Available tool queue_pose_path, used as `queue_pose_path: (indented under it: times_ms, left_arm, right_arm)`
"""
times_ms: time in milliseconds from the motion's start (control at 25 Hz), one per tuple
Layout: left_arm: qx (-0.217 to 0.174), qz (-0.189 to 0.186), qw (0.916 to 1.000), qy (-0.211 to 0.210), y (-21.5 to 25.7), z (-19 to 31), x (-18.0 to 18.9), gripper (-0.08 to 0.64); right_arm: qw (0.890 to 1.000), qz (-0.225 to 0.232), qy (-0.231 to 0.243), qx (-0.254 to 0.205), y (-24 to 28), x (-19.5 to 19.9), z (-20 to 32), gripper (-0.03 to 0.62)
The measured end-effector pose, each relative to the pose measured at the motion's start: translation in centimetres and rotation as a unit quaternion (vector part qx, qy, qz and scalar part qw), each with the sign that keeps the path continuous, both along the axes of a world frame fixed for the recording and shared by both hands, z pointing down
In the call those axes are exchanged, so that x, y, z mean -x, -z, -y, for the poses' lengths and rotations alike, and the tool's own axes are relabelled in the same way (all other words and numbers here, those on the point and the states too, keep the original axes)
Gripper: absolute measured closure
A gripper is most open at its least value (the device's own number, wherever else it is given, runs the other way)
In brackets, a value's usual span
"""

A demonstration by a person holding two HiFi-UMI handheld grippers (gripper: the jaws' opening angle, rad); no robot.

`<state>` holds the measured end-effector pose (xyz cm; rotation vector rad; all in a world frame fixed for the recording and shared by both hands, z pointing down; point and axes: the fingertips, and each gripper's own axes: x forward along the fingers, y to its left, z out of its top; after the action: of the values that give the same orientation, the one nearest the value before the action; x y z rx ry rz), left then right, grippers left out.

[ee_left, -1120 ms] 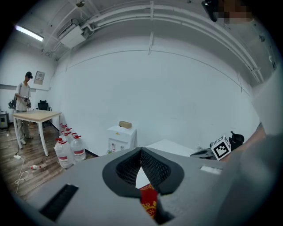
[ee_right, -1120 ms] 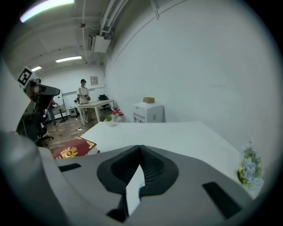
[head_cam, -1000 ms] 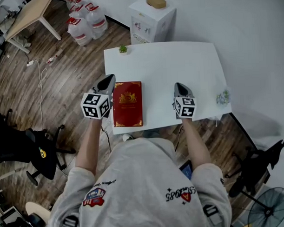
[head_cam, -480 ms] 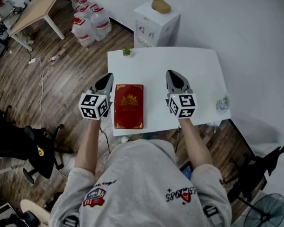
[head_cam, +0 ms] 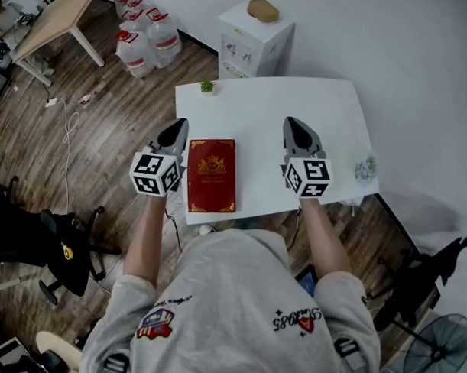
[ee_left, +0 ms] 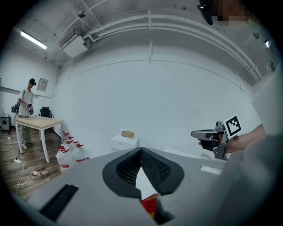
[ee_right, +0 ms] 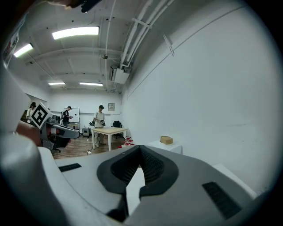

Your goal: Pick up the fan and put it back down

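Rising off the white rectangular table (head_cam: 322, 102) since a second ago, our right gripper (head_cam: 295, 125) now hangs level with our left gripper (head_cam: 179, 126), both with jaws pressed together on nothing. We make out only one fan, the black round-grilled floor fan (head_cam: 443, 346) on the floor behind us to the right; it is probably top-heavy with a bendable cage, so we would grasp its stem. The clear red-capped plastic water jugs (head_cam: 148, 39) hide their contents, and a small pot (head_cam: 207, 88) holds a green plant.
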<state>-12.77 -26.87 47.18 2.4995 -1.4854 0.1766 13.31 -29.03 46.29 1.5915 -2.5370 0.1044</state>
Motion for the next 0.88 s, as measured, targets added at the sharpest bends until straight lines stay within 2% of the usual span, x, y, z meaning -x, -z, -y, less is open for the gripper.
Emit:
queue_pose_path:
  times_ms: [480,880]
  left_arm:
    - [0.007,0.001,0.9976,-0.069,-0.9,0.2,-5.9,0.555]
    - [0.008,0.002,0.9963,-0.086,-1.0,0.0,-7.5,0.555]
  right_arm:
    - [0.996,-0.012,-0.082,0.012,-1.6,-7.8,-3.5,0.589]
    - [0.995,-0.008,-0.097,0.007,-1.6,-9.3,-4.7,0.589]
